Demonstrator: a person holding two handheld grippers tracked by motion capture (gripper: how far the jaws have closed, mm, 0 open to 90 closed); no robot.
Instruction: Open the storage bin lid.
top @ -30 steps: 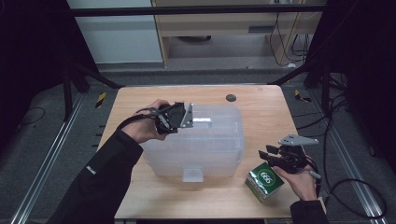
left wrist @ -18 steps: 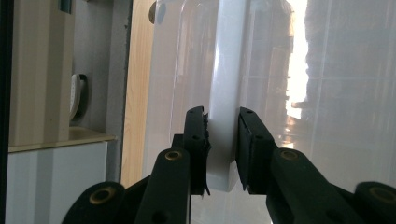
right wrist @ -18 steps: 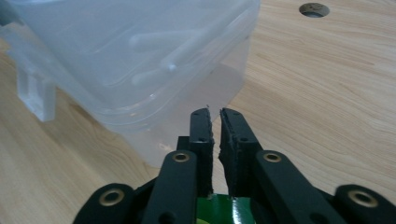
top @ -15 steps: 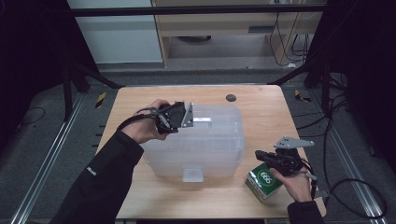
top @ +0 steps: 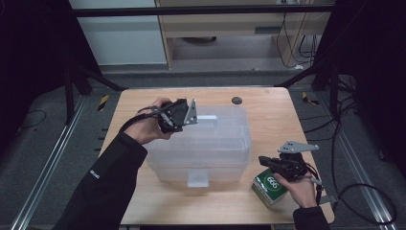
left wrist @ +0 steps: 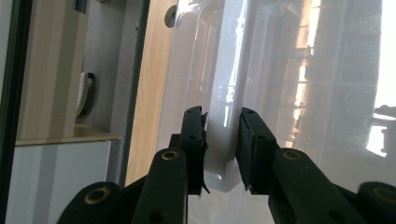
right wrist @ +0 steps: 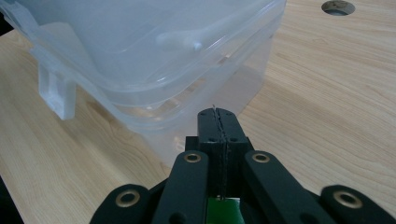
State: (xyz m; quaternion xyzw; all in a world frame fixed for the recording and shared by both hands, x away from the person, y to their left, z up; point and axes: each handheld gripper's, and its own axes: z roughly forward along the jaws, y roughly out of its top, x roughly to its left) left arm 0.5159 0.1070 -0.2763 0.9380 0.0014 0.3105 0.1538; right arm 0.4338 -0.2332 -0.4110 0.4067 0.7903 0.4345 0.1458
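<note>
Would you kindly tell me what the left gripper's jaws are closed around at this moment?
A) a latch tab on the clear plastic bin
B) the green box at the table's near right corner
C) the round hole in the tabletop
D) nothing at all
A: in the left gripper view the left gripper has its jaws on either side of a white latch tab at the clear plastic bin, pressing on it.

High overview, two close views, shared bin (top: 210,143)
</note>
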